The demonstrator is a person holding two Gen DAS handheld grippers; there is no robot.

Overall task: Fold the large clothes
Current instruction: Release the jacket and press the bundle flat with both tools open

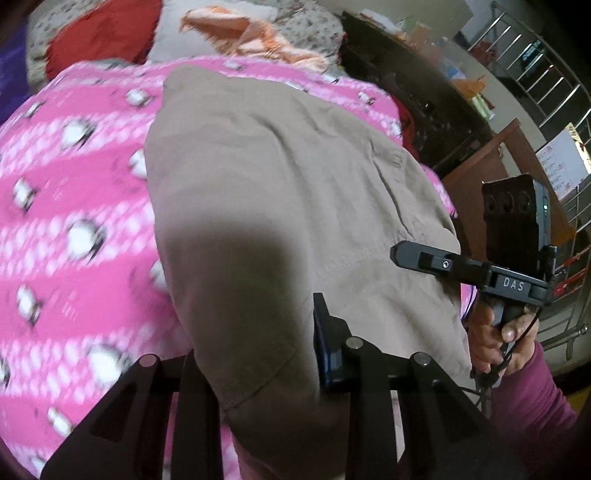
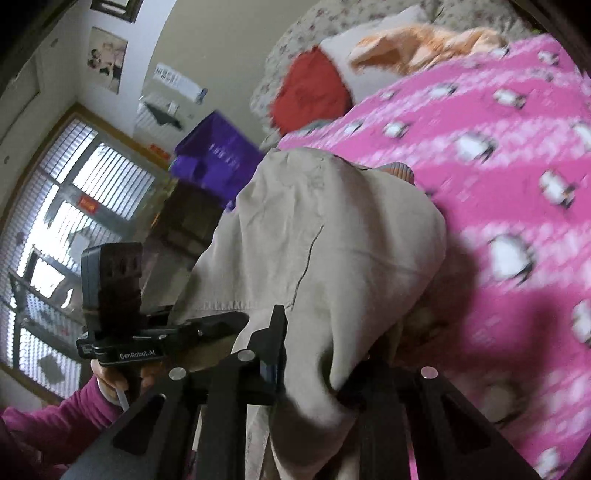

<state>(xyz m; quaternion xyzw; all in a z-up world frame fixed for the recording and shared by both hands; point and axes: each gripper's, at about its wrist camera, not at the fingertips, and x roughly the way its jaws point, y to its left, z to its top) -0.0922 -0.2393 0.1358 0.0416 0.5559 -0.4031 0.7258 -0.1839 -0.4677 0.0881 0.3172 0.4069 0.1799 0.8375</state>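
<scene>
A large beige garment (image 1: 280, 192) lies on a pink penguin-print blanket (image 1: 74, 184) on a bed. My left gripper (image 1: 258, 354) is shut on the garment's near edge; cloth bunches between its fingers. My right gripper (image 2: 317, 354) is shut on another part of the same garment (image 2: 314, 236), which drapes over its fingers and hides the tips. The right gripper also shows in the left wrist view (image 1: 402, 254), at the garment's right edge. The left gripper shows in the right wrist view (image 2: 236, 321), at the left.
A red cushion (image 1: 99, 37), a white pillow and orange cloth (image 1: 251, 33) lie at the bed's far end. A purple box (image 2: 218, 155) and a window (image 2: 74, 206) are beyond the bed's side. A metal rack (image 1: 546, 85) and wooden furniture stand on the right.
</scene>
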